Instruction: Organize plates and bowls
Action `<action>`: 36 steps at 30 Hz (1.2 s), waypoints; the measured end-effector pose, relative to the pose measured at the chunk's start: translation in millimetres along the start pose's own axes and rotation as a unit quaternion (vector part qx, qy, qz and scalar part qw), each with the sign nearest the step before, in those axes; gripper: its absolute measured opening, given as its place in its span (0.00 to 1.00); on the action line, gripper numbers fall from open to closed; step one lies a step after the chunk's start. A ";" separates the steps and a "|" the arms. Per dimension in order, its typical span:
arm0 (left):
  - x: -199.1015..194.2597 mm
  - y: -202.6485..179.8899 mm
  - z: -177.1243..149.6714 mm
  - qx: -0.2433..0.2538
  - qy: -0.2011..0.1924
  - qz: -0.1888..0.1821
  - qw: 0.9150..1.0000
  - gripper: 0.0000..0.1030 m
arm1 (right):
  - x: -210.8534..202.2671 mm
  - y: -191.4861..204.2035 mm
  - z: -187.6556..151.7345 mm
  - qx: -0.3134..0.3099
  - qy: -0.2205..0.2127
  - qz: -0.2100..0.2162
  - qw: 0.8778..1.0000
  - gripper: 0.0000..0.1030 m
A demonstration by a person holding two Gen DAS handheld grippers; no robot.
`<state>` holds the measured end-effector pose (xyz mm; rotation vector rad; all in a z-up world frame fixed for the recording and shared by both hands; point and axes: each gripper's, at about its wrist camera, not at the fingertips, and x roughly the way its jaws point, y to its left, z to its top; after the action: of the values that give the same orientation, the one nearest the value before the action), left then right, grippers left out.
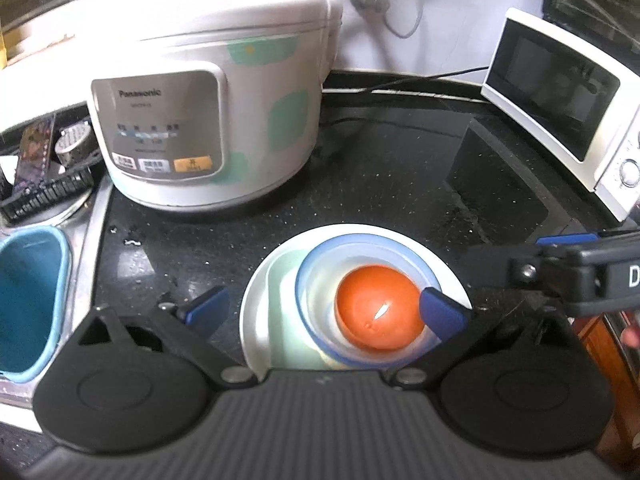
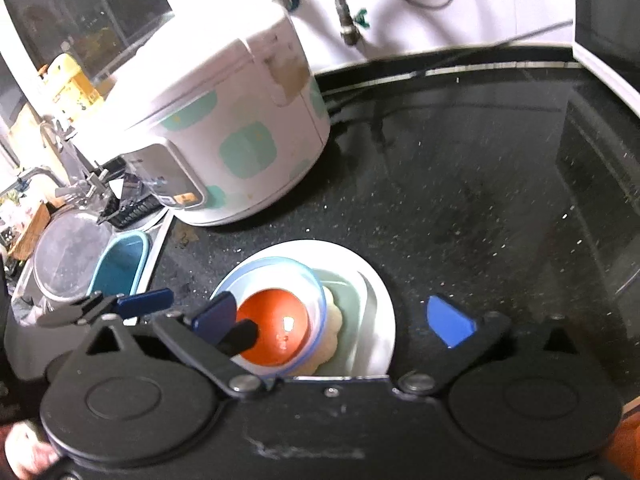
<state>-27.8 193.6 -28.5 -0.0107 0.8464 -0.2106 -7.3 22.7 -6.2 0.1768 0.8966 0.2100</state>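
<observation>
In the left wrist view the left claw (image 1: 324, 312) stands wide and holds nothing, its fingers straddling a nested stack near the front edge of the black bench (image 1: 400, 168): a white plate (image 1: 256, 304) at the bottom, a pale green dish (image 1: 282, 276) on it, a blue-rimmed bowl (image 1: 320, 256) over that, and an orange bowl (image 1: 378, 306) innermost. The right finger sits at the orange bowl's right edge, while the left finger is off the plate, over bare bench. A rice cooker (image 1: 208, 120) stands behind the stack toward the back left, a toaster oven (image 1: 568, 108) at the back right, and the right claw reaches in from the right edge of the picture. In the right wrist view the right claw (image 2: 336, 320) is also spread wide and empty; its left finger hangs over the orange bowl (image 2: 280, 328) and its right finger is over bare bench beyond the white plate (image 2: 376, 304). The left claw (image 2: 144, 304) shows at the left, near a teal tub (image 2: 120, 264) by the sink. A scalloped cream dish (image 2: 332, 320) peeks out beneath the blue-rimmed bowl (image 2: 276, 268). The stacking looks largely done, though the bowls sit off-centre on the plate. The next move probably calls for closing one claw on a rim to centre the stack, or for backing both away without knocking it.
</observation>
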 end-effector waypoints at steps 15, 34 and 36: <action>-42.1 8.6 -36.9 0.017 -0.047 0.008 0.999 1.00 | -37.2 -7.6 -47.7 -0.064 -0.029 -0.031 0.997 1.00; -53.9 7.1 -39.5 0.021 -0.047 0.041 0.998 1.00 | -46.5 35.8 -50.4 -0.176 -0.008 -0.037 0.984 1.00; -54.9 6.0 -38.9 0.022 -0.048 0.045 0.998 1.00 | -45.5 34.9 -50.4 -0.176 -0.004 -0.041 0.984 1.00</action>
<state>-91.0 212.7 -14.1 0.0588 0.7454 -0.1426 -78.3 48.1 5.6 -0.1875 0.8438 0.2881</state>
